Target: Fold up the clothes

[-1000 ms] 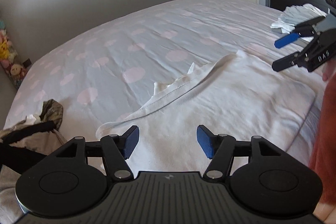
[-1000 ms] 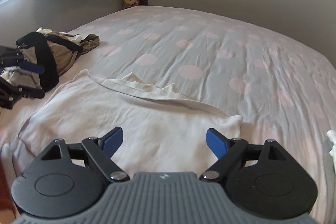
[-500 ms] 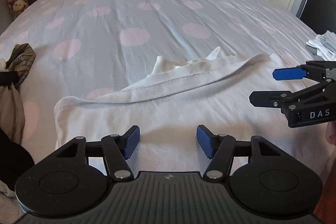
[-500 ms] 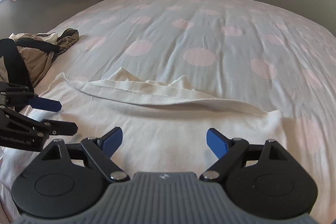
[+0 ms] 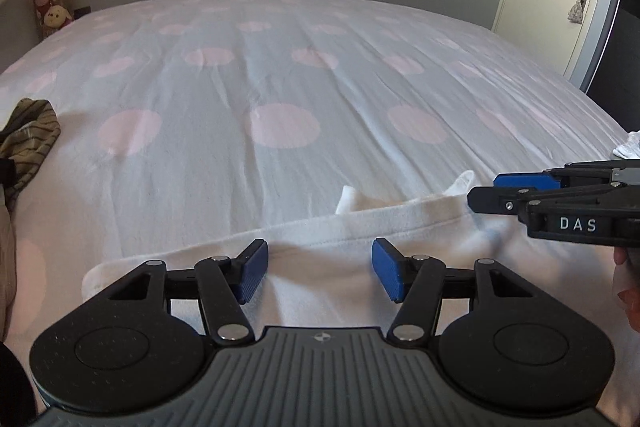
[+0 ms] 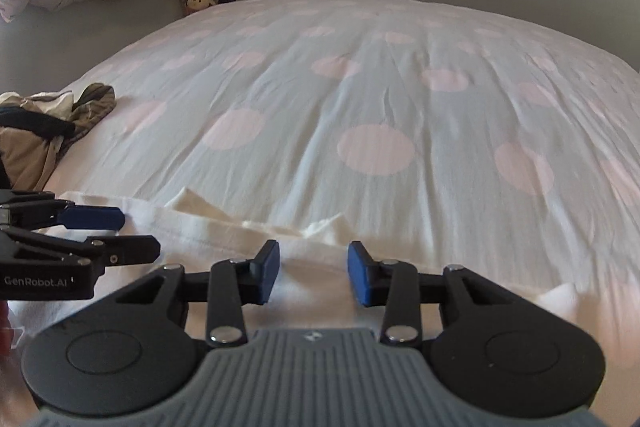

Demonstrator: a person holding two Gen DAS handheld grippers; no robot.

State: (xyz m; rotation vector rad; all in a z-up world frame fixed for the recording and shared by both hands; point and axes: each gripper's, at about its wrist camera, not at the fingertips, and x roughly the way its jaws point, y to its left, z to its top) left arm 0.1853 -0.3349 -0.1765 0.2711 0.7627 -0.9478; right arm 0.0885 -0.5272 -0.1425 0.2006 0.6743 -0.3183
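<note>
While my right gripper (image 6: pixel 313 273) closes its jaws over the far hem of the white garment (image 6: pixel 224 231), no cloth is yet pinched between the blue pads (image 6: pixel 265 273), which stand roughly half open with fabric lying under the gap. My left gripper (image 5: pixel 318 273) hangs just beside it over the same hem, its jaws wider apart and holding nothing. Seen from the left wrist, the right gripper (image 5: pixel 486 191) reaches in from the right edge of the frame, its tips at the bunched corner of the hem; seen from the right wrist, the left gripper (image 6: pixel 136 233) comes in from the left edge, low over the cloth. The garment lies flat at the near side of the bed (image 5: pixel 280 87), directly beneath and ahead of both grippers, its long hem running crosswise to the line the jaws point along, from the left corner (image 5: pixel 94 277) to the right one, with two small peaks of fabric (image 5: pixel 348 199) poking up beyond it. Both grippers sit about equally near that edge, one toward each end, which suits a two-handed lift of the hem. Beyond, the dotted bedsheet (image 6: pixel 376 147) stretches to the wall; a heap of other clothes (image 6: pixel 44 135) waits at the left, well apart.
</note>
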